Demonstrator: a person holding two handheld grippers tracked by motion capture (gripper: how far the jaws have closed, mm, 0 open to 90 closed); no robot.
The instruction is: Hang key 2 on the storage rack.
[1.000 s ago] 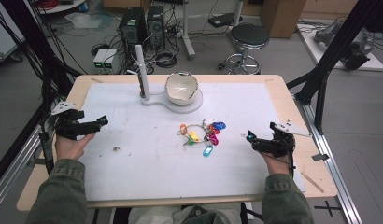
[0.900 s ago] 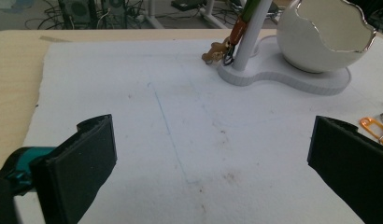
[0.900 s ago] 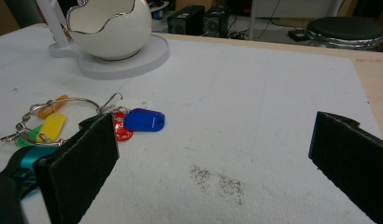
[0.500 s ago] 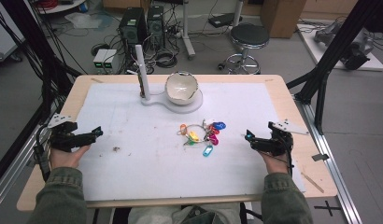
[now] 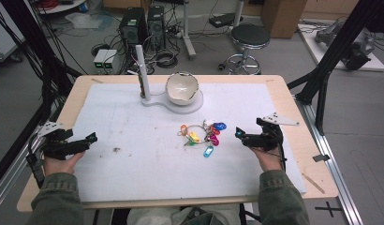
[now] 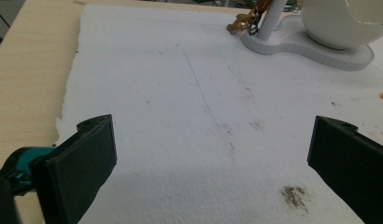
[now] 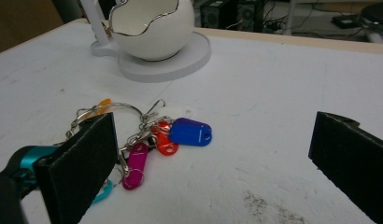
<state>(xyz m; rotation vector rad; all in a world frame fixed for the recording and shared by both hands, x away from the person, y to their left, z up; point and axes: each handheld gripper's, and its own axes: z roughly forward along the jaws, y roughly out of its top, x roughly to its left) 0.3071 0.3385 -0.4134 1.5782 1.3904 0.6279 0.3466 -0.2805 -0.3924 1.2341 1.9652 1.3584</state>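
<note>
A bunch of key tags (image 5: pixel 203 137) lies on the mat (image 5: pixel 134 122) near the middle of the table (image 5: pixel 293 101). Behind it stands the bowl (image 5: pixel 181 88) on its base, a post (image 5: pixel 142 70) at its left. The right tongs (image 5: pixel 238 134) sit just right of the tags, the left tongs (image 5: pixel 91 138) far left.

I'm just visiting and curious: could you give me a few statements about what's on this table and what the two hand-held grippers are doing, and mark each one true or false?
1. The right gripper is clamped on the bunch of key tags. False: its jaws stand wide open, just beside the bunch.
2. The left gripper is open and holds nothing. True.
3. The key tags lie inside the eggshell-shaped bowl. False: they lie on the white mat, in front of the bowl.
4. A white post stands on the same white base as the bowl. True.
5. One tag is blue. True.
</note>
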